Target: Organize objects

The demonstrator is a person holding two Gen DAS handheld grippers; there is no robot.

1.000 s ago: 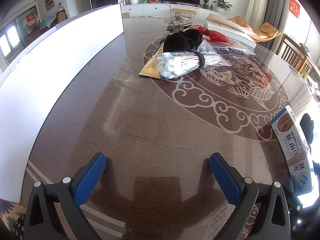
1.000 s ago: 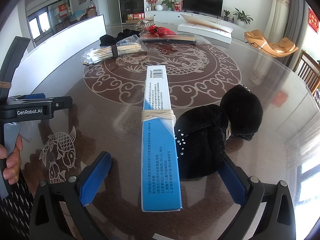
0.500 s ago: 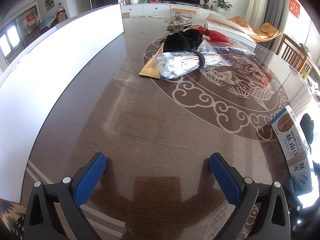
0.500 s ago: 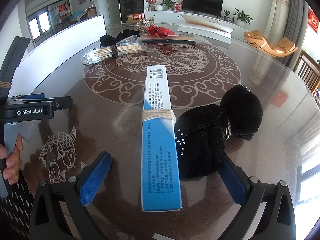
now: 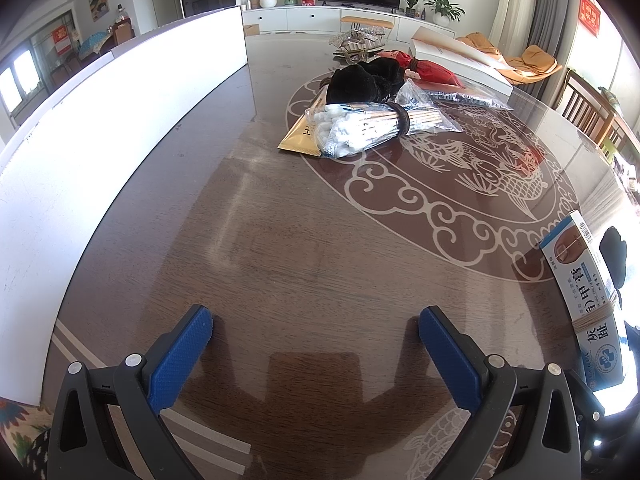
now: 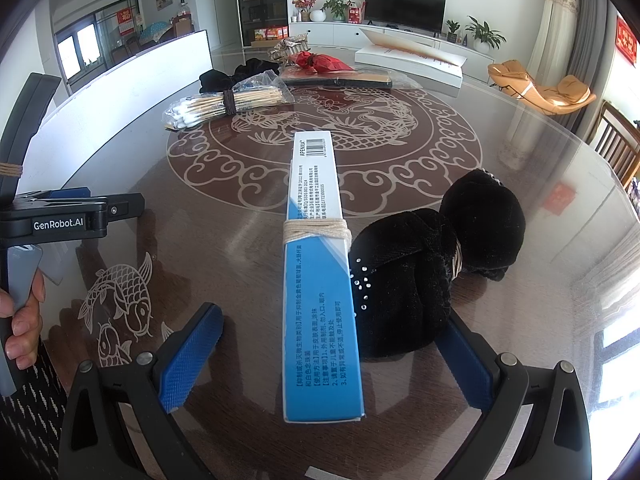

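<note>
Both my left tongs (image 5: pixel 316 320) and right tongs (image 6: pixel 328 332) gape empty; the box (image 6: pixel 318 264) at frame centre lies ungrasped, so sorting looks barely begun.

Our two grippers: left gripper (image 5: pixel 316 332) and right gripper (image 6: pixel 328 344), each with black frames, silver screws and textured blue pads (image 6: pixel 188 360). White "GenRobot.AI" lettering marks the left; bare fingers (image 6: pixel 22 332) show.
</note>
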